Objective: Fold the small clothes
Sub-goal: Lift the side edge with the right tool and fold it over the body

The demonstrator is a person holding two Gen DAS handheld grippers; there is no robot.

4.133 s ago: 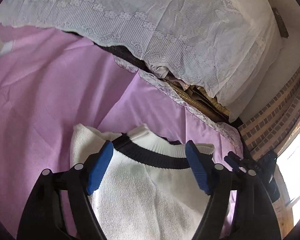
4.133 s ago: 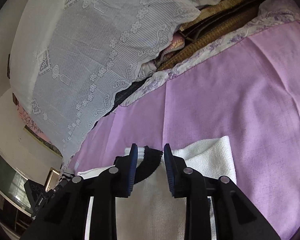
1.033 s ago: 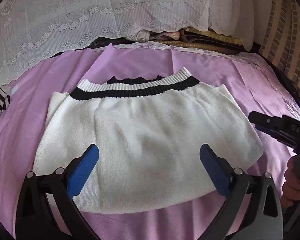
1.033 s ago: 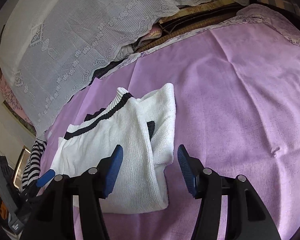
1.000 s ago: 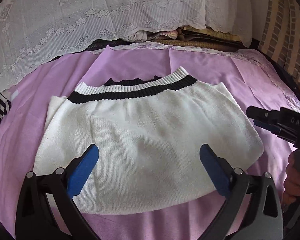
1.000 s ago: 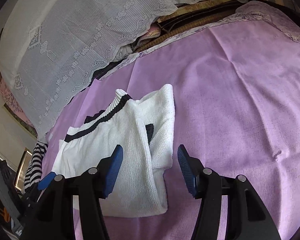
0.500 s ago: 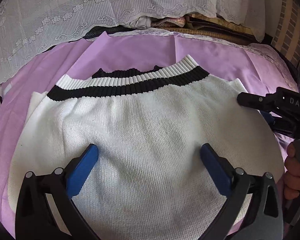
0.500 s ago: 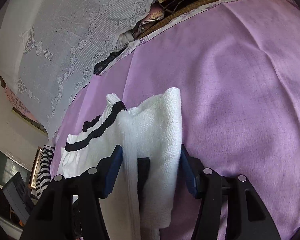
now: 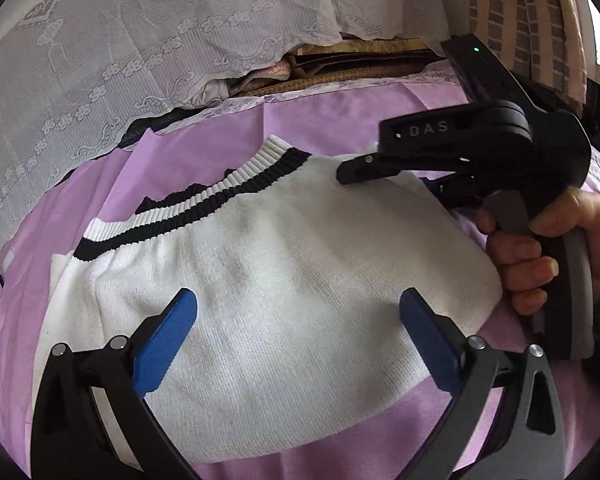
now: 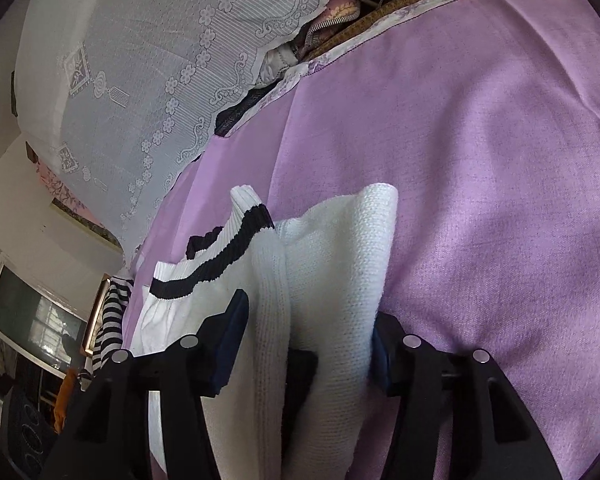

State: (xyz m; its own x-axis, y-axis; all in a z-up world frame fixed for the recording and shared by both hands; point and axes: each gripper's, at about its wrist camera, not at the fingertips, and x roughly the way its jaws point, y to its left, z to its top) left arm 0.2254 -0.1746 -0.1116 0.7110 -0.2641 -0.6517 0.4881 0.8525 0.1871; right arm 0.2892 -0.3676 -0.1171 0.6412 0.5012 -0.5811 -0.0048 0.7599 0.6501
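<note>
Nearest the left wrist camera, the left gripper (image 9: 298,334) is held spread wide above the white sweater (image 9: 268,280), its 2 blue pads (image 9: 165,342) clear of the knit and nothing caught between them. The sweater is laid flat on the purple sheet (image 9: 332,120), its black-striped ribbed hem (image 9: 204,204) turned toward the far lace cover (image 9: 140,48).

At the sweater's right edge, the right gripper (image 10: 306,354) is set astride the folded side panel and sleeve (image 10: 340,280), the jaws partly spread with fabric between them; whether the pads actually press on the knit cannot be told.

A likely fault: several layers could be pinched at once, so that the whole sweater is dragged rather than 1 flap turned over. The loose knit could also slip out mid-fold, and with the left gripper not pinning the body, the sweater could slide across the sheet.

Compared with 1 second earlier, both grippers are closer to the sweater, and the right one, then short of the edge, now straddles it.
</note>
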